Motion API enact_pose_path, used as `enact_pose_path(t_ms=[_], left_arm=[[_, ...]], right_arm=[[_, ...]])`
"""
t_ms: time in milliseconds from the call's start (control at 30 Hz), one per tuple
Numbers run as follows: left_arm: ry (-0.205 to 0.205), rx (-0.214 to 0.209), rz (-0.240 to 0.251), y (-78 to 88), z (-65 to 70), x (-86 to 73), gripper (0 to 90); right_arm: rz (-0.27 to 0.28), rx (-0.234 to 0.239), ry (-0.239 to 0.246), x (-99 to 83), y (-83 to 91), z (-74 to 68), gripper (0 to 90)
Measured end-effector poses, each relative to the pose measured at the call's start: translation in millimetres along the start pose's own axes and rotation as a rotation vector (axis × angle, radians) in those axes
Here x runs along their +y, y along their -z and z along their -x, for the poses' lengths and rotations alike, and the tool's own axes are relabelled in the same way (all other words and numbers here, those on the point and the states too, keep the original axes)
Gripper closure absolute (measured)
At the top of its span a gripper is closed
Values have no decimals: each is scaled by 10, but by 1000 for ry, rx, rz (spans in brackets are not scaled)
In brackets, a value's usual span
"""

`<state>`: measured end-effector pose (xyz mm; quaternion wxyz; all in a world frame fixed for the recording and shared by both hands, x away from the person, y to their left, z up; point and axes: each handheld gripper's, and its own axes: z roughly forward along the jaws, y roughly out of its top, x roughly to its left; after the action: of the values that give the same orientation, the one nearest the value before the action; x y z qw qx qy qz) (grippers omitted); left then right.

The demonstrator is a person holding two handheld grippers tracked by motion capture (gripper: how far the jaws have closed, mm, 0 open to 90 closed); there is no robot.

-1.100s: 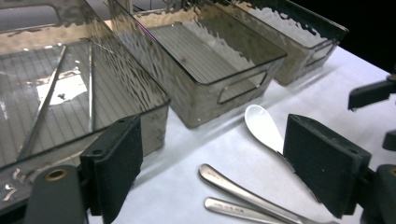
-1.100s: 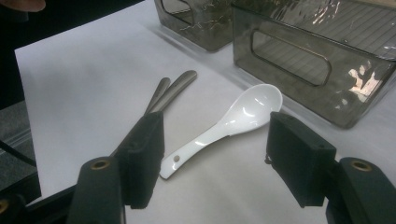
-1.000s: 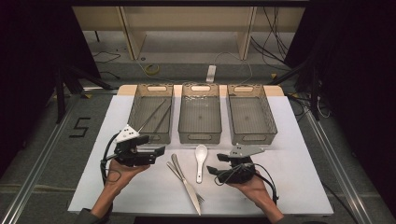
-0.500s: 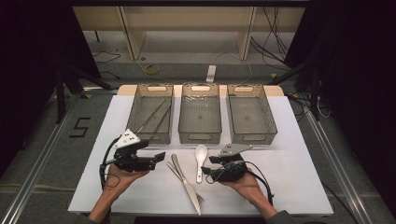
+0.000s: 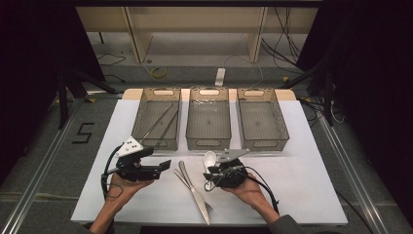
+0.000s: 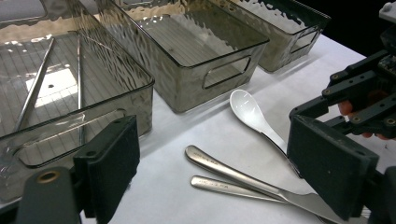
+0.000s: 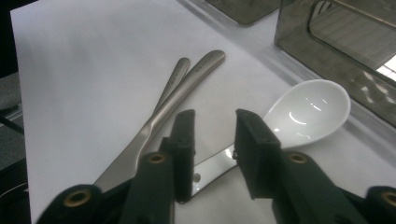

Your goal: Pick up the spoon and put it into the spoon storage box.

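Step in hand: grasping the white spoon [image 7: 299,116]. Right gripper [image 7: 212,154] straddles the spoon's handle; its jaws have just been closing, part-way in, a gap to the handle on each side, pads not yet pressing. The next move likely calls for finishing the closure before any lift. Spoon lies flat, just right of the knife [image 5: 191,186] and fork [image 5: 202,201]. Left gripper [image 5: 164,165], left of the spoon, jaws spread, nothing between. Beyond the spoon: three bins [image 5: 208,144]; the leftmost holds chopsticks [image 5: 159,119].

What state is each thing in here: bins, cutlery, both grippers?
Left bin: holds thin metal sticks.
Middle bin: empty.
Right bin: empty.
Spoon: flat on table, handle between right gripper jaws, which have been closing.
Knife, fork: lying crossed.
Left gripper: open, empty.
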<state>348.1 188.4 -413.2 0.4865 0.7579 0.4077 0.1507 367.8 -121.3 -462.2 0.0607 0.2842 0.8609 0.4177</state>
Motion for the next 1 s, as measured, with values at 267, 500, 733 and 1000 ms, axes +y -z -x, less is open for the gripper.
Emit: enact_pose_path(t_ms=[267, 500, 733, 1000], left_arm=[[-17, -3, -10, -19, 22, -3, 167], [-13, -7, -13, -10, 14, -12, 167], [-29, -10, -14, -6, 25, -21, 167], [-39, -8, -15, -16, 35, -24, 167]], right_arm=[[-40, -1, 15, 7, -118, -23, 834], [-61, -4, 25, -3, -173, -20, 900], [-80, 2, 37, -3, -238, -59, 900], [-121, 21, 59, -37, -328, -99, 900]])
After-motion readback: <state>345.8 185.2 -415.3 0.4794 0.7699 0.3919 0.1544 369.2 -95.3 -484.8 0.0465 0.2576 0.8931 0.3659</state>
